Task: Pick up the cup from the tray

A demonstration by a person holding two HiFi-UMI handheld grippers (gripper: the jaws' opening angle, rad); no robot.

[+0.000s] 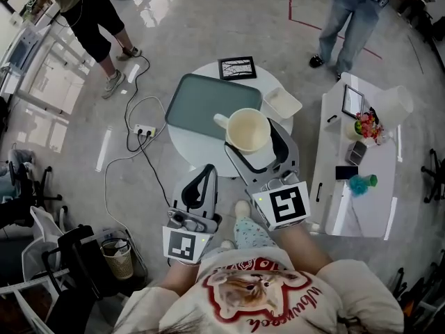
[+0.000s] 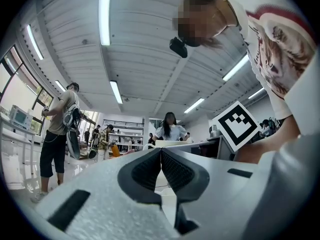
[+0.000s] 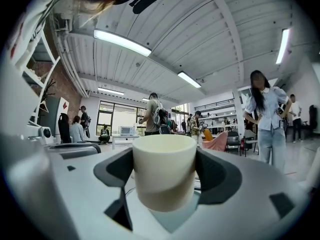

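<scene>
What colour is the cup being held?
The cup is cream, a pale off-white. It shows best in the right gripper view, between the jaws.

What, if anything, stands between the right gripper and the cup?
Nothing visible does. The cup sits between the jaws of the right gripper, with a pad against each side. The left gripper is shut and empty, short of the tray.

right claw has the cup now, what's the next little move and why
Probably lift straight up a little, with the right claw kept shut. Its pads sit on both sides of the cup, which is upright over the right edge of the tray, so a vertical rise should clear the tray without tipping. The left claw is shut, empty and held back.
</scene>
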